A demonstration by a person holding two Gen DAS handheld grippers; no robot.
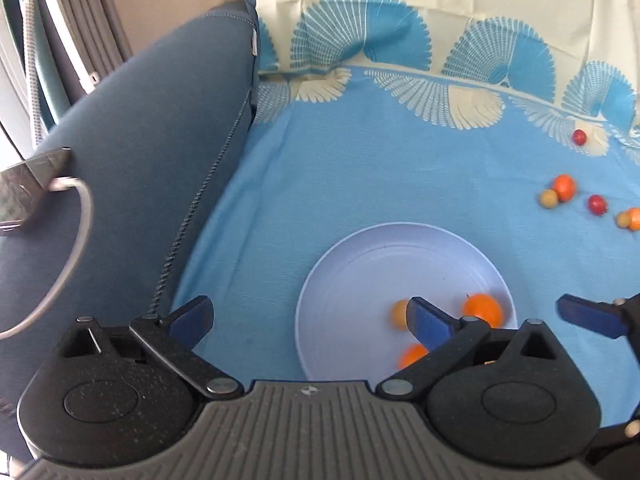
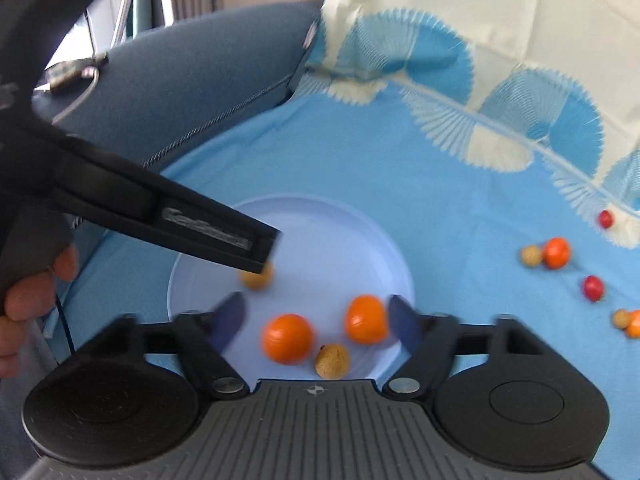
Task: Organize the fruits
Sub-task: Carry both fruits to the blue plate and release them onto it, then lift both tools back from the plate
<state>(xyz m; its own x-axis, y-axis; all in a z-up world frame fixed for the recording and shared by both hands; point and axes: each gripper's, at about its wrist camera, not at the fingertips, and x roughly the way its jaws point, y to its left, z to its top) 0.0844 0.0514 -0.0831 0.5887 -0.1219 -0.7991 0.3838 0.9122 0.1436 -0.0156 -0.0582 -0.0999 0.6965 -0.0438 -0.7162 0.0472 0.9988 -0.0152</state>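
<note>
A pale blue plate [image 2: 320,224] lies on the blue cloth and holds two orange fruits [image 2: 287,338] [image 2: 366,319] and two small tan fruits [image 2: 332,361] [image 2: 256,278]. My right gripper [image 2: 316,322] is open and empty, low over the plate's near side around the orange fruits. My left gripper [image 1: 308,316] is open and empty over the plate's left edge [image 1: 320,280]; its body shows in the right wrist view [image 2: 180,224]. Loose fruits lie on the cloth to the right: orange [image 2: 557,253], tan [image 2: 531,256], red [image 2: 593,288] [image 2: 606,219].
A blue-grey cushion [image 1: 140,152] with a white cable [image 1: 76,240] borders the cloth on the left. A cream patterned fabric [image 1: 400,20] rises behind the cloth. More loose fruits sit at the far right edge [image 2: 628,320].
</note>
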